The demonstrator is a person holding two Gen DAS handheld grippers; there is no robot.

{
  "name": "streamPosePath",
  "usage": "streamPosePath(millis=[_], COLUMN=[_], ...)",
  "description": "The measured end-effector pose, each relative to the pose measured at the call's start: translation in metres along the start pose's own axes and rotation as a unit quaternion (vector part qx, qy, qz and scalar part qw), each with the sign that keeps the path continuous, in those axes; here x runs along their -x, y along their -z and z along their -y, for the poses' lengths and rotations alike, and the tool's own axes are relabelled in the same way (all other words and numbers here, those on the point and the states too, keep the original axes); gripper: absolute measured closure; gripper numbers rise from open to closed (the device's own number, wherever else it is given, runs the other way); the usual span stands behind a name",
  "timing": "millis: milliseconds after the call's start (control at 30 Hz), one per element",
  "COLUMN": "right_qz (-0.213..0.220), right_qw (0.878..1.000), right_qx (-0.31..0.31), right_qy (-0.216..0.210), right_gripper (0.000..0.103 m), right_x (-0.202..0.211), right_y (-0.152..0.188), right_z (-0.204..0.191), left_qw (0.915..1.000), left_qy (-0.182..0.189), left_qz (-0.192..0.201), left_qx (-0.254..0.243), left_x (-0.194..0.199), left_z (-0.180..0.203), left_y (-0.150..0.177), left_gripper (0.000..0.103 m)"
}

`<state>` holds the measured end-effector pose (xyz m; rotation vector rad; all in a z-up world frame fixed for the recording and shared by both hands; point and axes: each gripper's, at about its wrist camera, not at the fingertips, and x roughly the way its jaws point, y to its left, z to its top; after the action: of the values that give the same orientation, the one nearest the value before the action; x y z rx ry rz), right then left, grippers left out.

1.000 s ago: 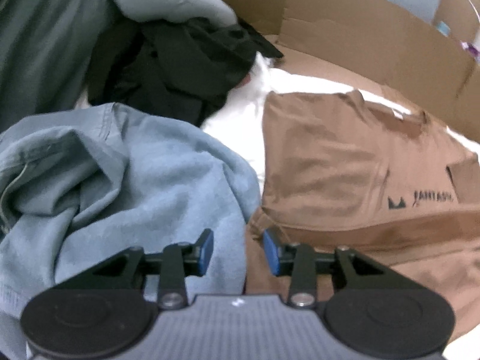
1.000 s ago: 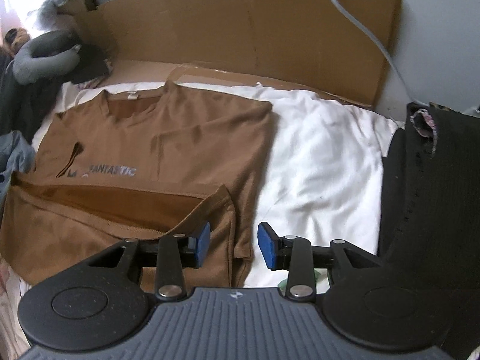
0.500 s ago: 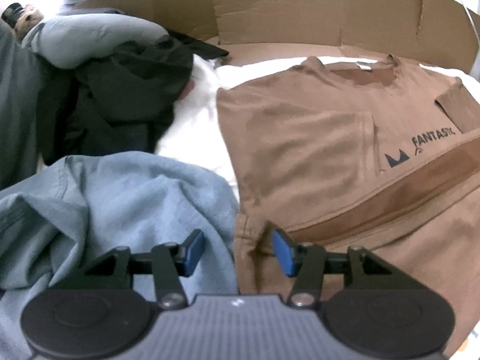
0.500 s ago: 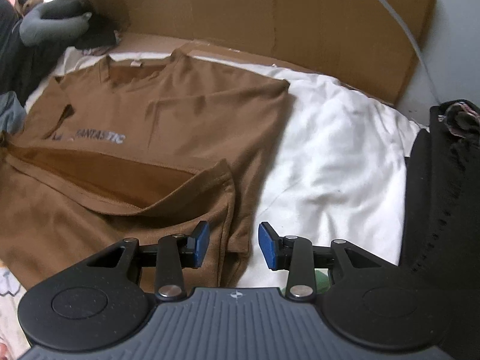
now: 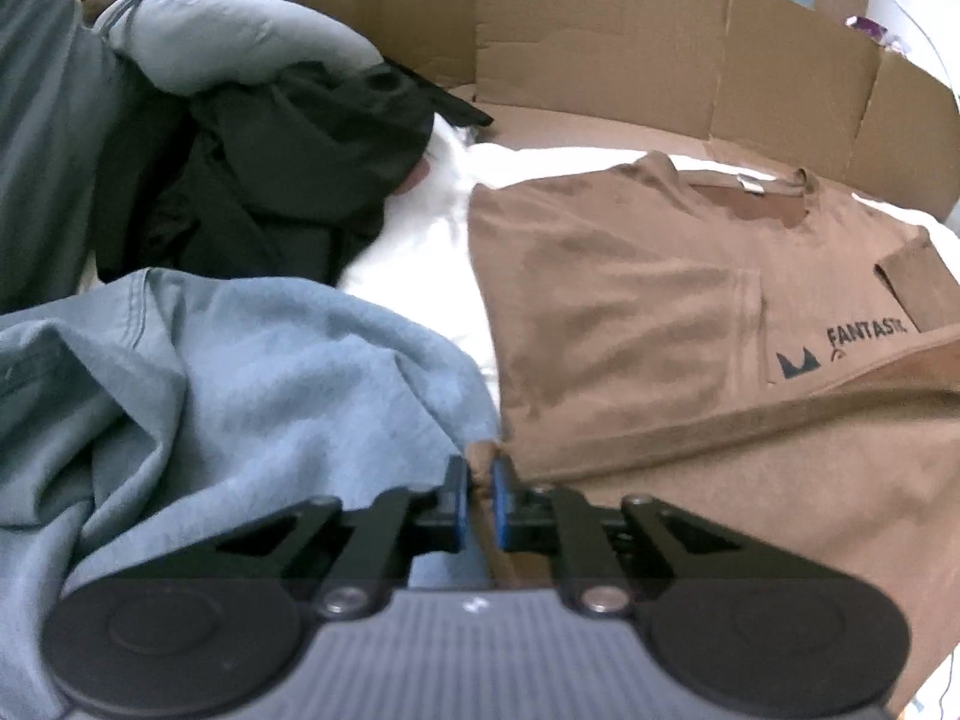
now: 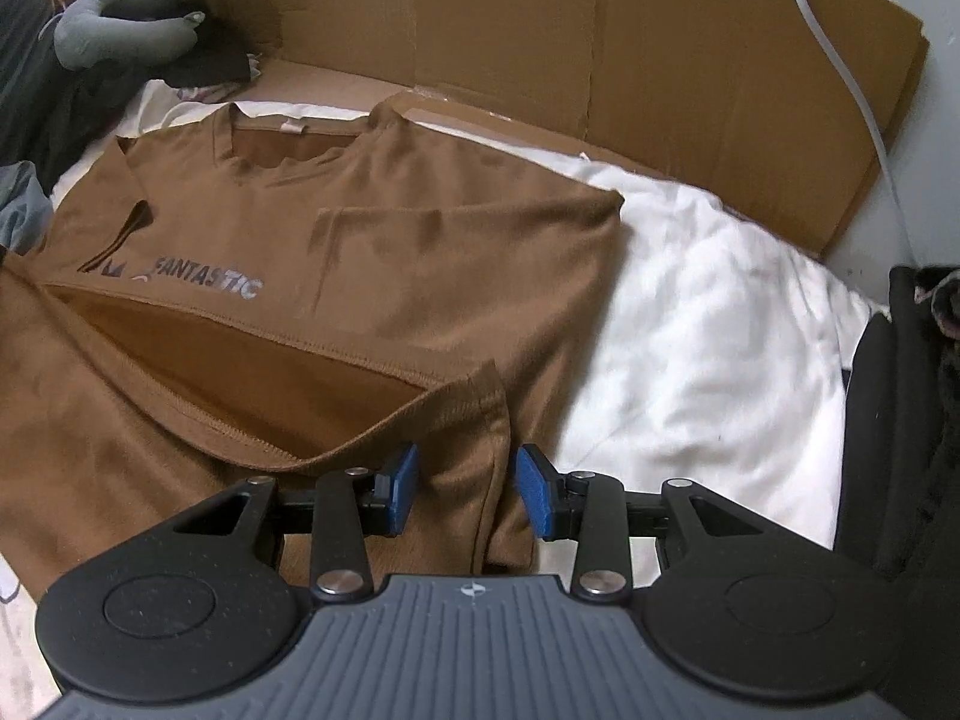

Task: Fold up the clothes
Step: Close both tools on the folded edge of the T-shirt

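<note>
While the left gripper point(image 5: 478, 495) jaws are closing on the brown T-shirt point(image 5: 630, 312) corner, the right gripper point(image 6: 468, 489) jaws stand apart, straddling its raised hem corner.

My brown T-shirt point(image 6: 372, 228) with "FANTASTIC" printed across the chest lies flat and front-up on the white sheet point(image 6: 708, 312), collar toward the cardboard wall point(image 6: 600, 42), sleeves folded inward, bottom hem loosely turned up toward the print.
</note>
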<state>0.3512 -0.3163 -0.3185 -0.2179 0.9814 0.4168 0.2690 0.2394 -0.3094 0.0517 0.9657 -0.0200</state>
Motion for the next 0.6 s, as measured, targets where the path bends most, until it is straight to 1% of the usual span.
streamPosePath(millis=[233,333,367,400,467,533,600], right_qz=[-0.004,-0.005,-0.007,-0.009,-0.012,-0.01,-0.004], right_qw=[1.0,0.999,0.999,0.998,0.997,0.995,0.996], right_qx=[0.019,0.035,0.045,0.055,0.078,0.092,0.078], right_qy=[0.022,0.024,0.021,0.019,0.02,0.032,0.042], right_gripper=[0.06,0.06,0.062,0.064,0.086,0.091,0.095], right_x=[-0.017,-0.024,-0.025,-0.027,-0.027,-0.026,-0.021], right_y=[-0.012,-0.015,-0.016,-0.016,-0.016,-0.016,-0.017], right_z=[0.0,-0.003,-0.005,-0.008,-0.014,-0.019,-0.016], left_qw=[1.0,1.0,1.0,1.0,0.9999,0.9999,0.9999], left_qy=[-0.004,-0.007,-0.008,-0.008,-0.009,-0.011,-0.012], left_qz=[0.0,0.001,0.002,0.002,0.002,0.002,0.003], left_qx=[0.005,0.006,0.005,0.005,0.005,0.006,0.006], left_x=[-0.003,-0.002,-0.002,-0.001,-0.001,0.0,0.001], left_z=[0.001,0.002,0.002,0.002,0.002,0.002,0.002], left_y=[0.001,0.002,0.003,0.003,0.003,0.003,0.004], left_gripper=[0.094,0.094,0.094,0.094,0.094,0.094,0.094])
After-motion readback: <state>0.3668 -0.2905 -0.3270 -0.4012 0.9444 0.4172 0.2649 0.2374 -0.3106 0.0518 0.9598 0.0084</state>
